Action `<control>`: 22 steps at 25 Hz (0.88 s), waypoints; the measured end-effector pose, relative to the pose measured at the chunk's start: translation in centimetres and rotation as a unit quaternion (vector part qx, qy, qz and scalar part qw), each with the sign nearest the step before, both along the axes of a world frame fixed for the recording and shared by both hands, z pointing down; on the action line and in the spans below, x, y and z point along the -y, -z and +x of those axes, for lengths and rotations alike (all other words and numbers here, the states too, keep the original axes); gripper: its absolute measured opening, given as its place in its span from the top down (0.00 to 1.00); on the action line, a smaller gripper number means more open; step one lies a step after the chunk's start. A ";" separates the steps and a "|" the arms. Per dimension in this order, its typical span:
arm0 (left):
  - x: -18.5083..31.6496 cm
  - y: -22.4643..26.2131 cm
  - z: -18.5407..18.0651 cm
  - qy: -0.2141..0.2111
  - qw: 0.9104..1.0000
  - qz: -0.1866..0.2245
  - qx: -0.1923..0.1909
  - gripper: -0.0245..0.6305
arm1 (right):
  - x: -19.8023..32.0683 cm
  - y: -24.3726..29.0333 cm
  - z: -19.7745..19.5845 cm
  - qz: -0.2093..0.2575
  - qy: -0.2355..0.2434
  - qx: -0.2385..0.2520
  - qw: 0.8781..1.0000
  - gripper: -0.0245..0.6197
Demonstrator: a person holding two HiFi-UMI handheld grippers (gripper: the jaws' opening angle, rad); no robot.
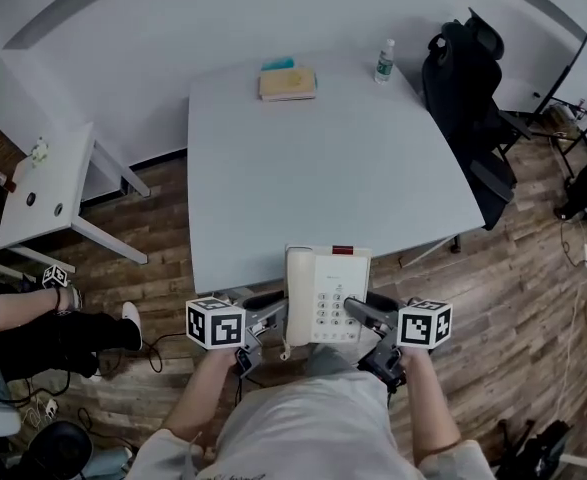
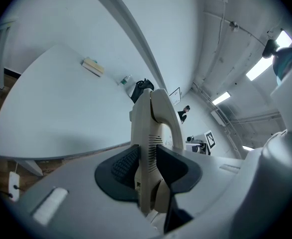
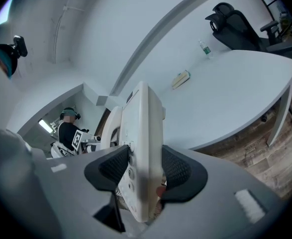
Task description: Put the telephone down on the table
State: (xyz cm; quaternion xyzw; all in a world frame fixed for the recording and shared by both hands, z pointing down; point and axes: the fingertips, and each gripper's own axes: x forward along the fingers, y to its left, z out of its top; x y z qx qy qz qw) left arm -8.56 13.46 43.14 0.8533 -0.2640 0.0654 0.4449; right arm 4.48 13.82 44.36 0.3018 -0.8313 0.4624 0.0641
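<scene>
Telephone (image 1: pixel 325 293), cream with a keypad and its handset (image 1: pixel 298 293) along its left side, sits over the near edge of the tabletop (image 1: pixel 323 168) in the head view, its lower part hanging past that edge. Whether it touches the tabletop cannot be told. The left claw (image 1: pixel 268 303) meets the telephone from the left and the right claw (image 1: pixel 368 313) from the right, both just off the near edge. At the far edge of the tabletop lies a book (image 1: pixel 287 84), and a bottle (image 1: pixel 384 60) stands near the far right corner. A black chair (image 1: pixel 473 98) stands beside the right edge of the tabletop.

In the left gripper view, the left claw (image 2: pixel 148 166) is pinched on the telephone's handset side, with both dark pads pressed against the cream plastic. The tabletop stretches beyond, with the book and the bottle at its far edge and the chair behind them.

In the right gripper view, the right claw (image 3: pixel 146 171) is clamped on the other side of the telephone, gripping the thin edge of its body. The buttons show beside the left pad. The tabletop lies beyond to the right, with the book and bottle far across it.
</scene>
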 end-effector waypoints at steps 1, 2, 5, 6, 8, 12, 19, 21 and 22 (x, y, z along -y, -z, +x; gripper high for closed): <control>0.8 0.1 0.2 0.002 1.000 0.000 0.000 0.77 | 0.9 0.1 0.2 0.000 0.001 0.000 1.000 0.62; 1.6 0.1 0.3 0.003 1.000 0.001 -0.001 0.77 | 1.7 0.1 0.3 0.000 0.003 0.001 1.000 0.62; 3.8 0.3 0.8 0.009 1.000 0.001 -0.002 0.77 | 4.0 0.3 0.8 0.000 0.009 0.000 1.000 0.62; 4.6 0.3 1.0 0.012 1.000 0.001 -0.001 0.77 | 4.9 0.4 1.0 0.001 0.011 0.001 1.000 0.62; 6.1 0.5 1.3 0.017 1.000 -0.001 -0.001 0.77 | 6.5 0.5 1.3 0.001 0.014 0.001 1.000 0.62; 8.7 0.6 1.9 0.026 1.000 -0.002 0.000 0.77 | 9.3 0.7 1.8 0.001 0.024 0.000 1.000 0.62; 12.3 0.7 3.0 0.046 0.999 -0.002 0.001 0.77 | 13.5 0.7 2.9 0.000 0.043 0.002 0.999 0.62; 13.2 0.7 3.2 0.050 0.999 -0.002 0.002 0.77 | 14.5 0.8 3.1 0.000 0.048 0.001 0.999 0.62; 13.5 0.6 3.4 0.052 0.999 -0.003 0.002 0.77 | 15.0 0.8 3.2 0.000 0.050 0.001 0.999 0.62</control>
